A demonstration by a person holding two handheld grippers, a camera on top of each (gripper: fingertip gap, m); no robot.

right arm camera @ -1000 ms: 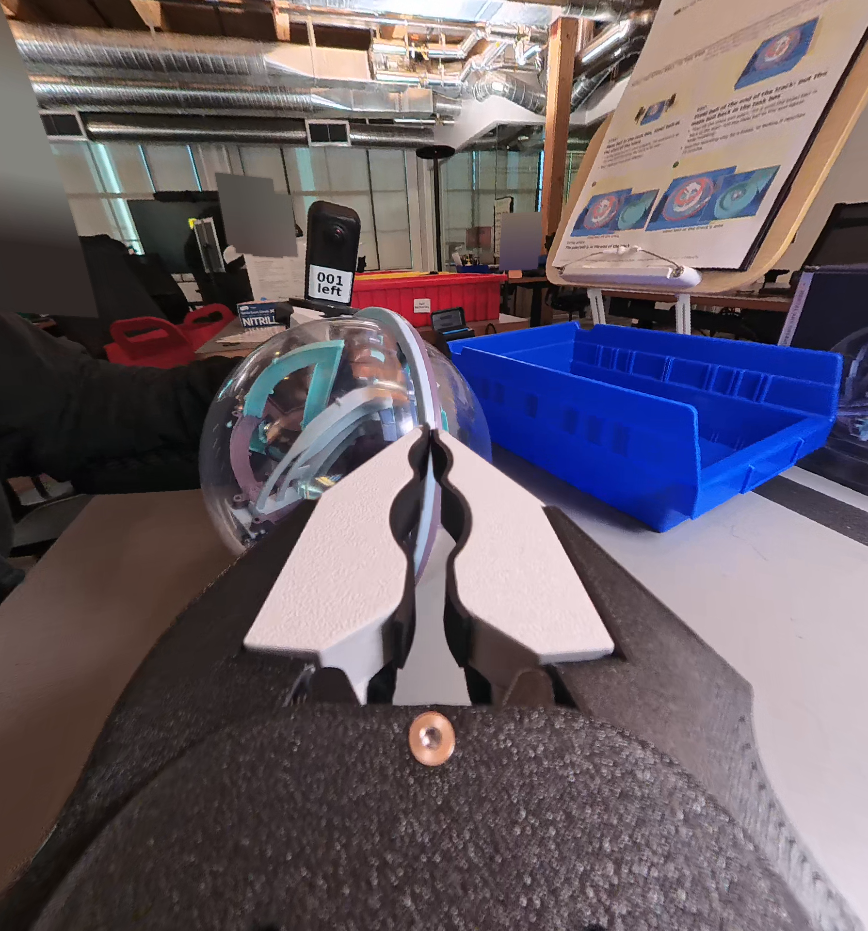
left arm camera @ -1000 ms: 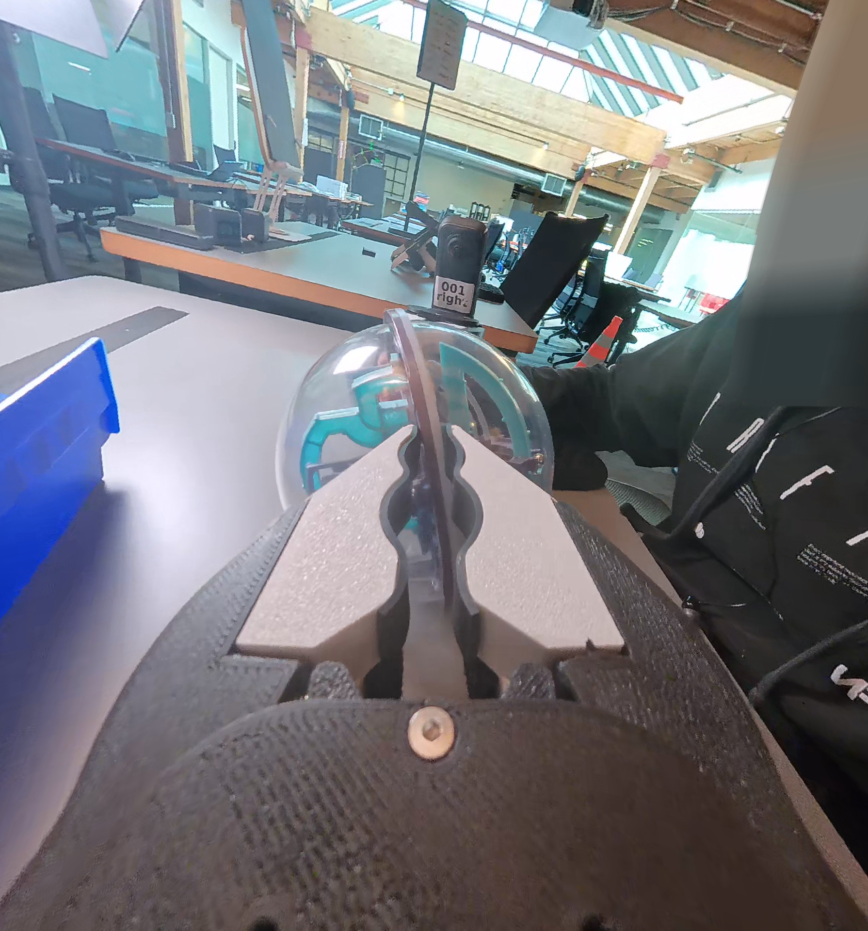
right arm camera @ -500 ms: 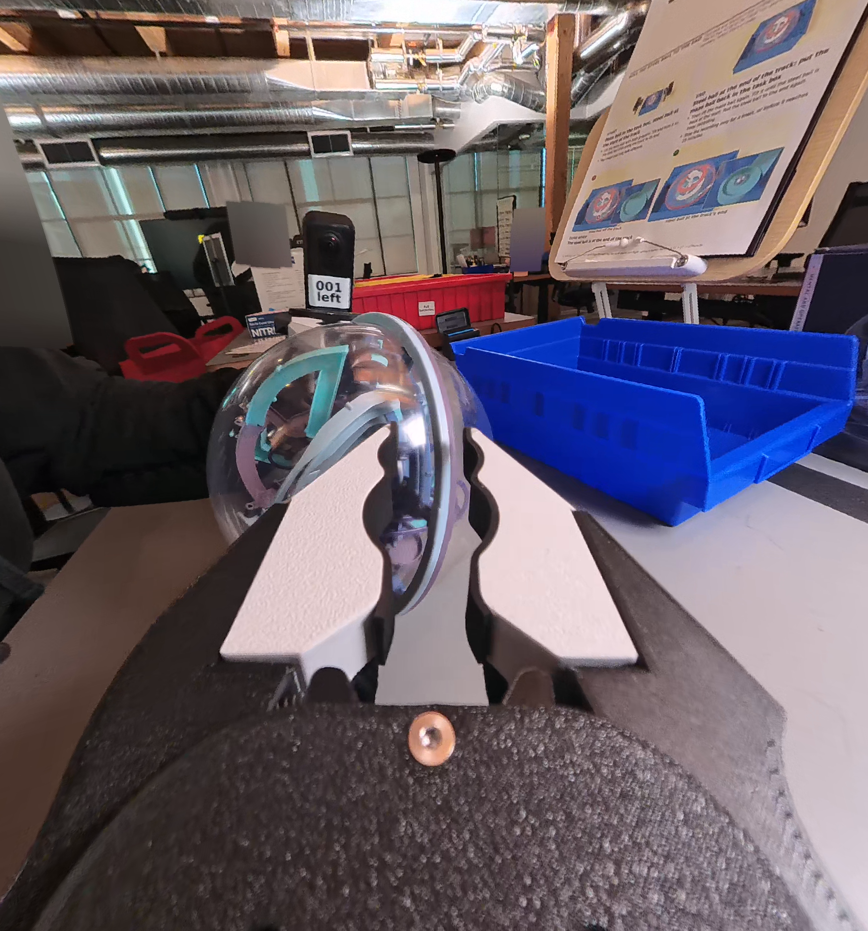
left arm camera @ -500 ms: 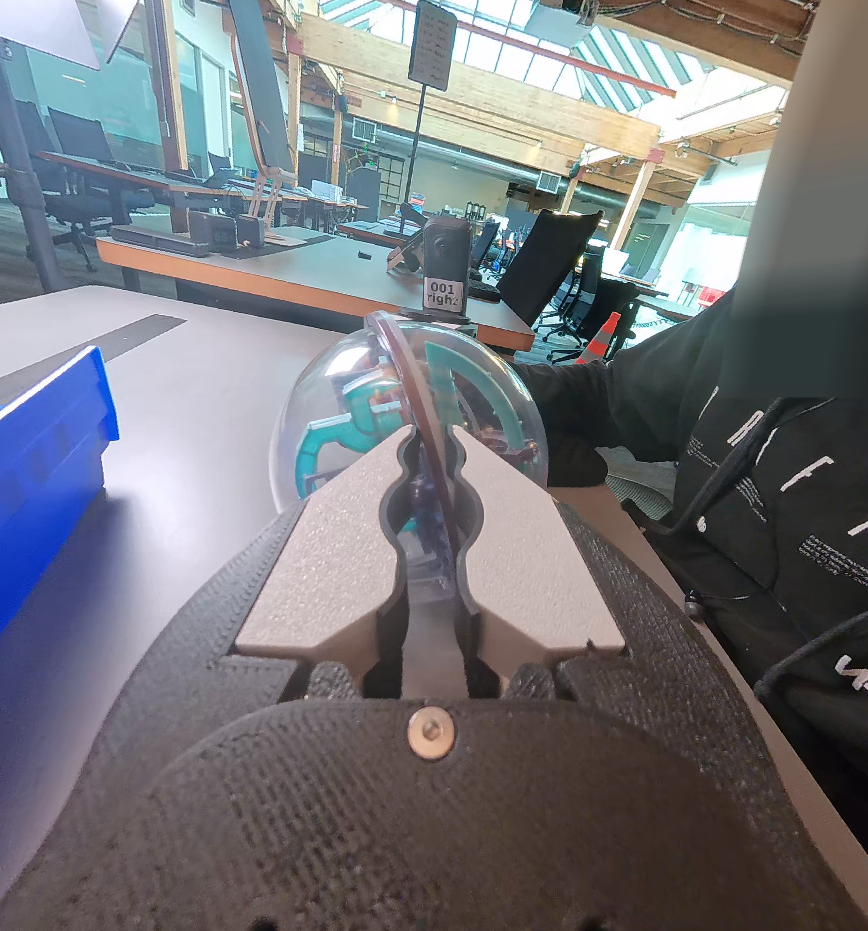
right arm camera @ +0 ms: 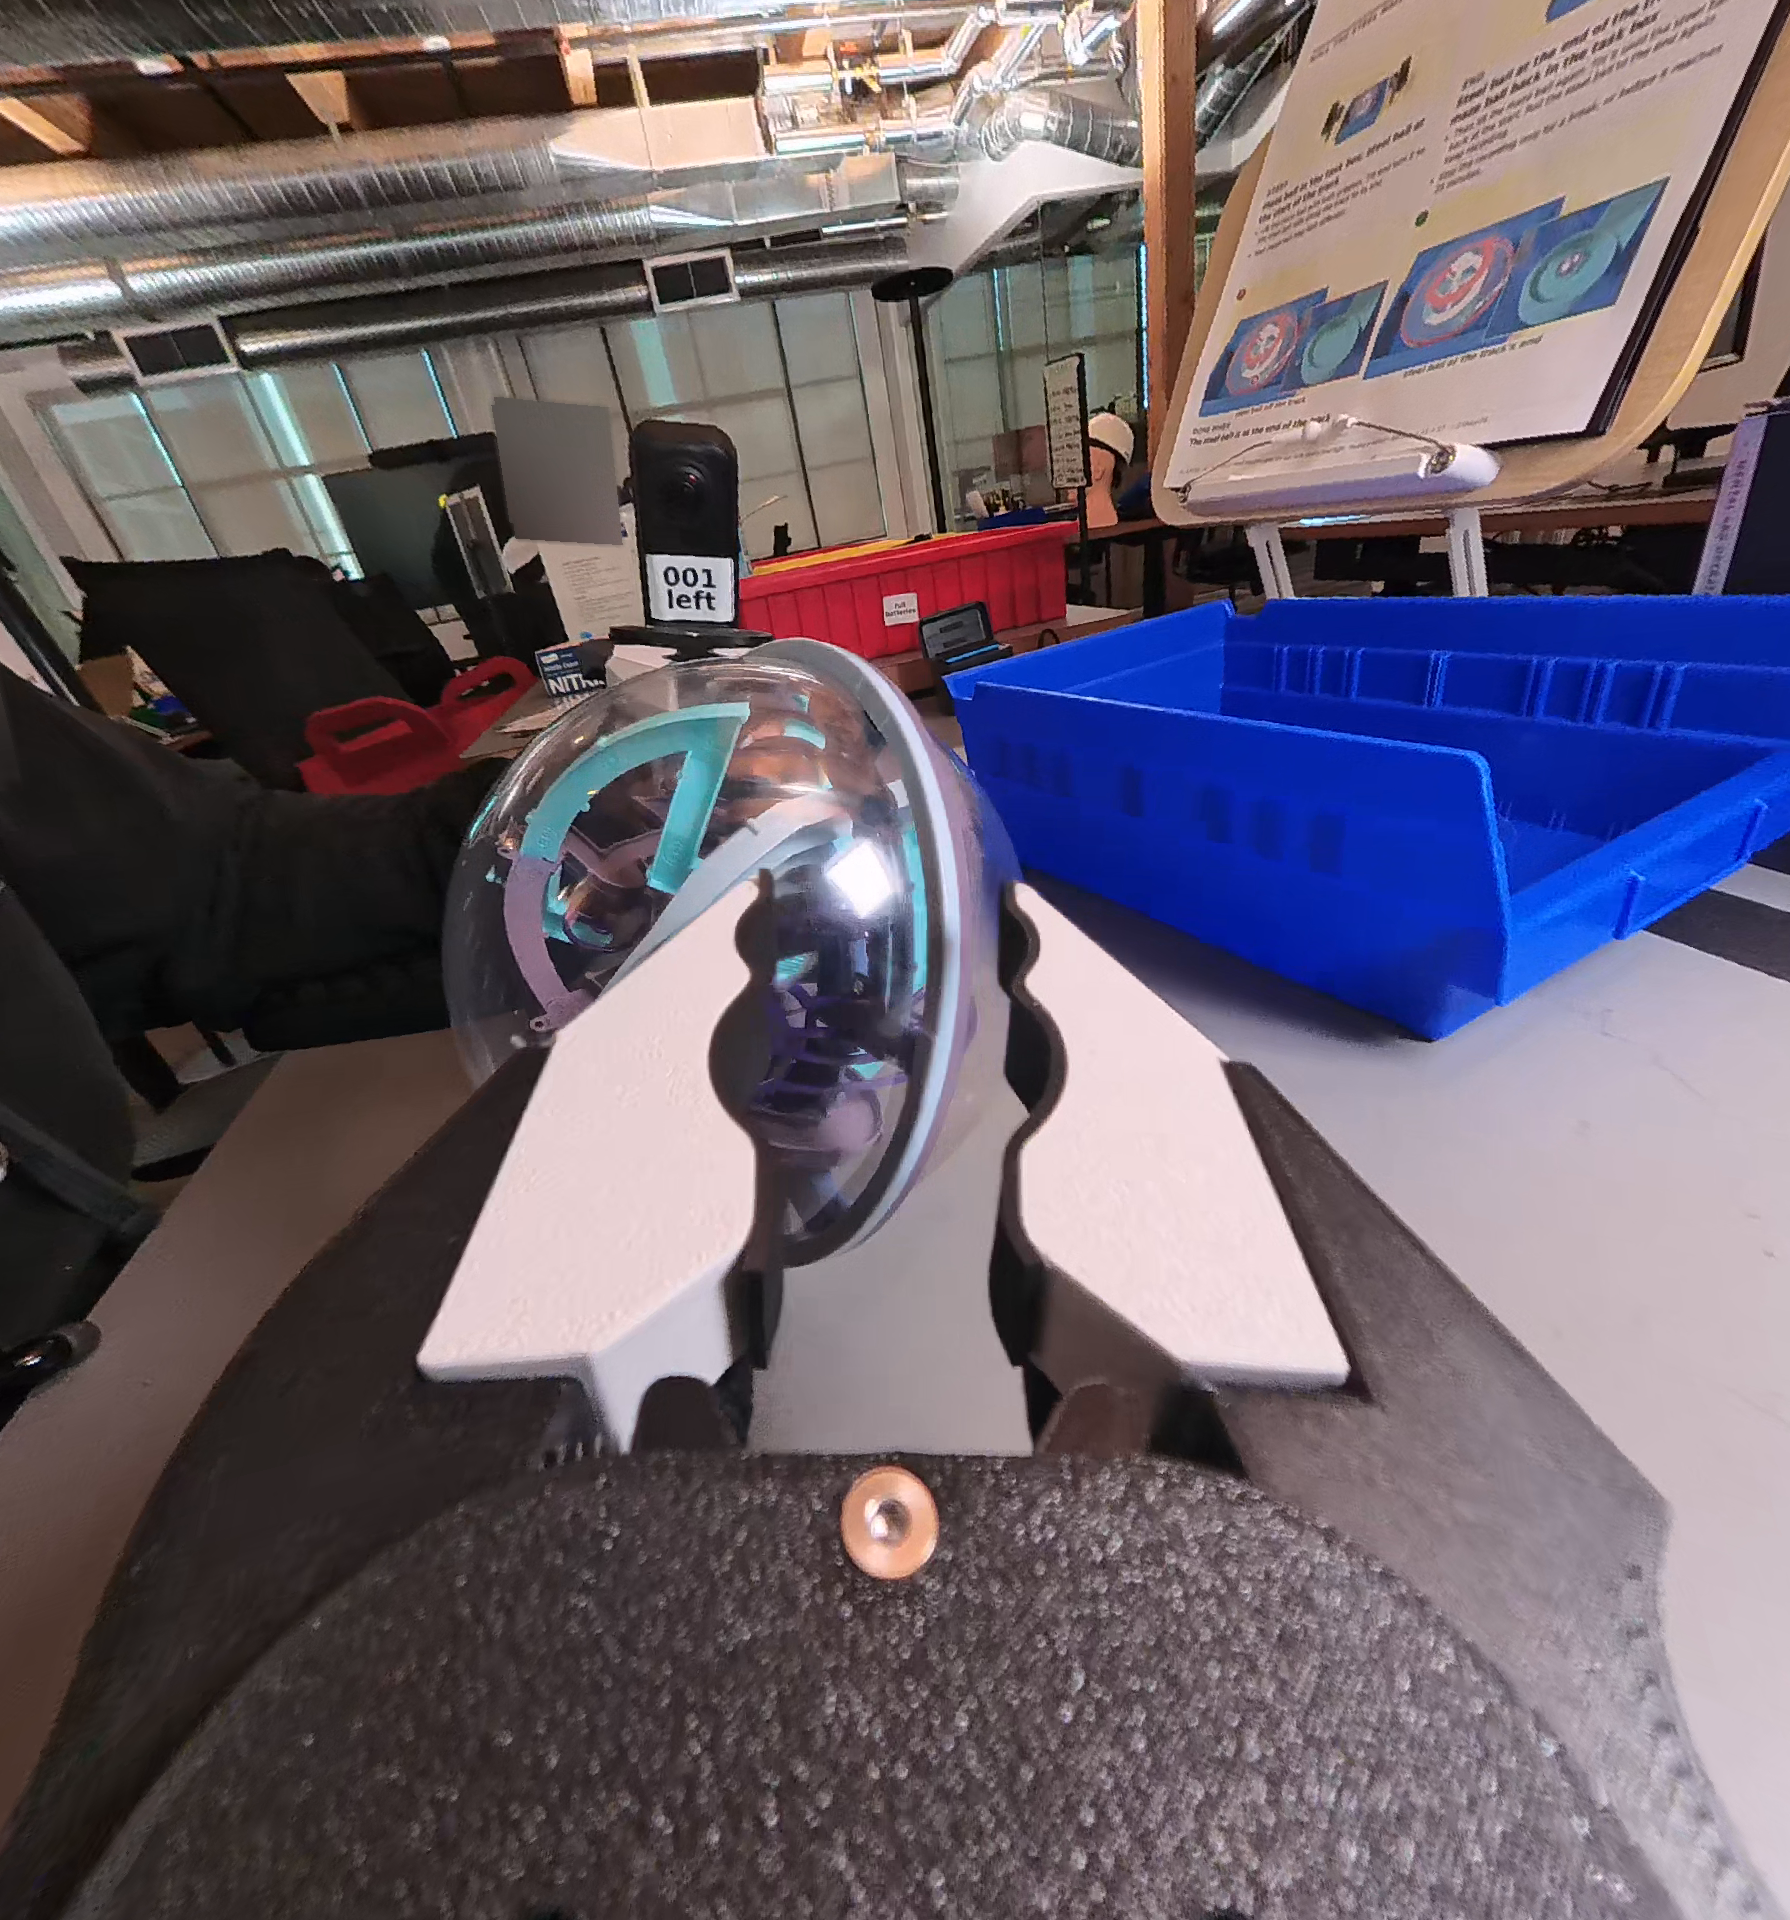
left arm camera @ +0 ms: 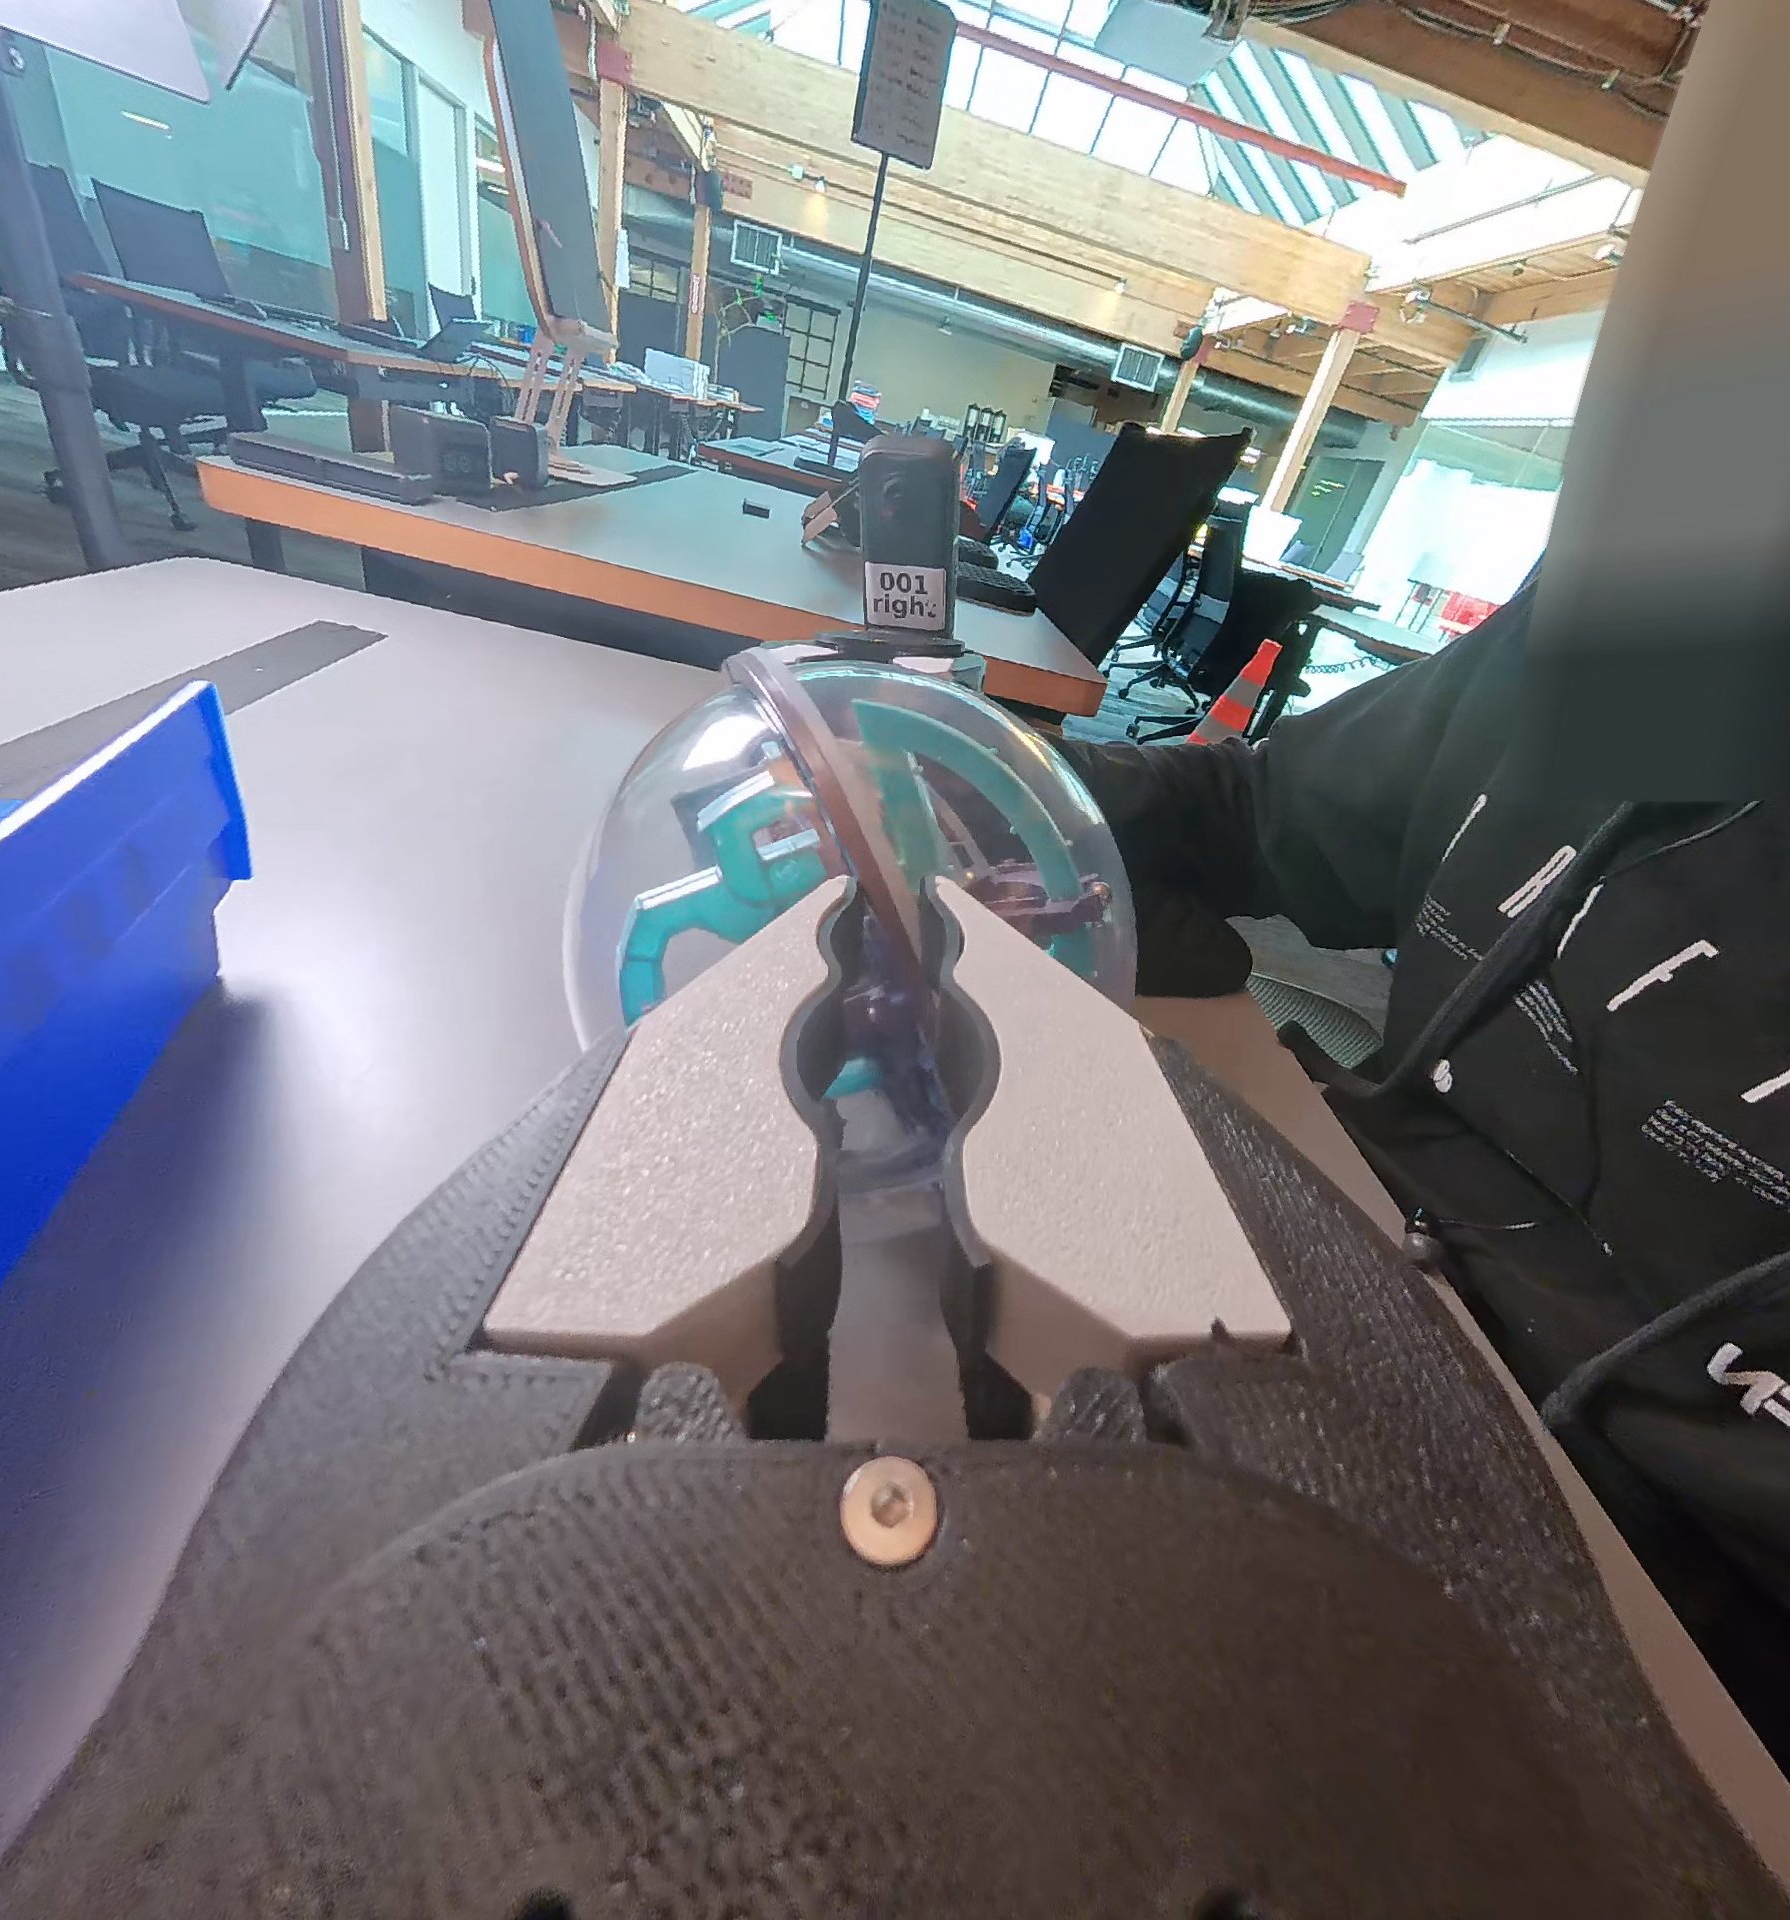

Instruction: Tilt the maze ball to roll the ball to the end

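Maze ball (left arm camera: 849,873) lying straight ahead of both tools, between them. Equator rim being pinched by left tool (left arm camera: 886,914); right tool (right arm camera: 886,935) standing open around rim, pads not pressing.

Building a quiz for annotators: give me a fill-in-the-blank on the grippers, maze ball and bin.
1. The left gripper is shut on the maze ball's dark ____.
2. The right gripper's fingers stand ____.
3. The bin is coloured ____.

Missing words: rim; open; blue
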